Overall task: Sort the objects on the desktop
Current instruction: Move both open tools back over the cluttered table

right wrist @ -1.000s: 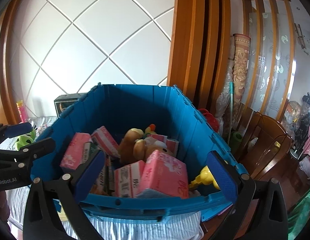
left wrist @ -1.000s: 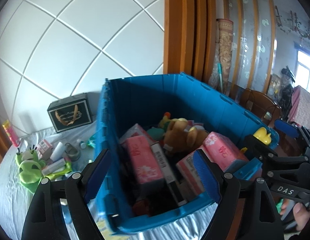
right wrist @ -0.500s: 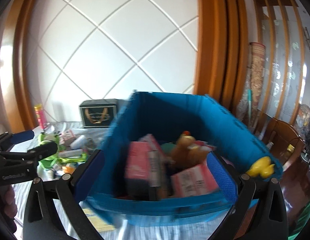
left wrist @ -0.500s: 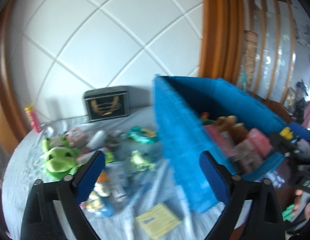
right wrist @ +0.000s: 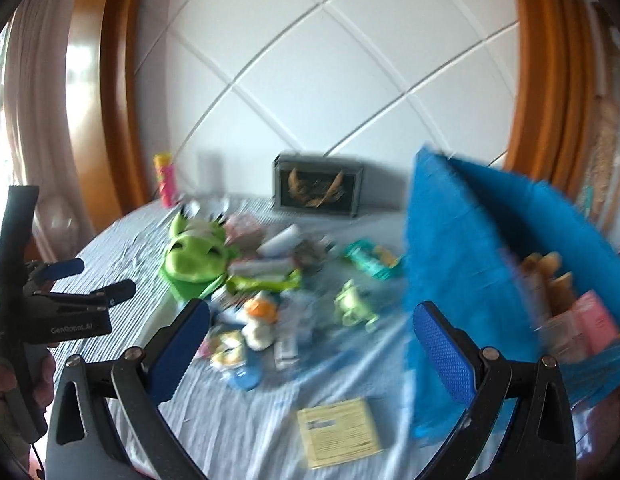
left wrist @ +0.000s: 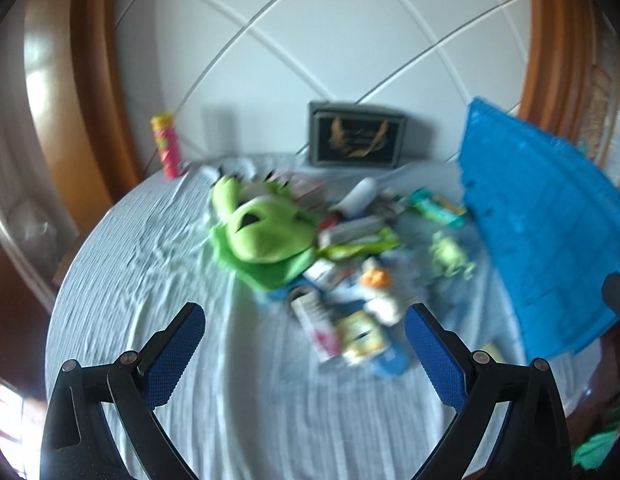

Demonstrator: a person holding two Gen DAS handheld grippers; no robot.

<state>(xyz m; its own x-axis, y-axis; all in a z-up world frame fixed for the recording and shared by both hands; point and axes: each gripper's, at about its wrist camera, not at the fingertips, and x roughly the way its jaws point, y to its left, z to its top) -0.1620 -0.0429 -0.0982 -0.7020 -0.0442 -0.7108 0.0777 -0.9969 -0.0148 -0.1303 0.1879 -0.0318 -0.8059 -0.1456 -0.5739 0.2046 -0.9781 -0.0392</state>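
Note:
A heap of small things lies on the striped tablecloth (left wrist: pixel 158 280): a green frog plush (left wrist: pixel 266 232) (right wrist: pixel 196 256), a small green frog toy (left wrist: pixel 450 256) (right wrist: pixel 352 304), a teal packet (right wrist: pixel 368 258), a white tube (left wrist: pixel 360 196), bottles and sachets, all blurred. The blue crate (left wrist: pixel 546 248) (right wrist: pixel 478 276) stands at the right, with pink packs (right wrist: pixel 590 320) and a brown plush (right wrist: pixel 550 276) inside. My left gripper (left wrist: pixel 304 344) is open above the cloth, nothing between its fingers. My right gripper (right wrist: pixel 310 344) is open too, over the heap's near edge. The left gripper (right wrist: pixel 70 280) also shows at the far left.
A dark framed box (left wrist: pixel 356 138) (right wrist: pixel 316 190) stands against the white wall at the back. A pink and yellow can (left wrist: pixel 166 146) (right wrist: pixel 166 178) stands at the back left. A yellow leaflet (right wrist: pixel 338 432) lies near the front by the crate. A hand (right wrist: pixel 42 372) holds the left tool.
Both views have swung left, away from the crate's inside and onto the heap on the cloth. The crate now sits at the right edge. Both grippers remain open and empty.

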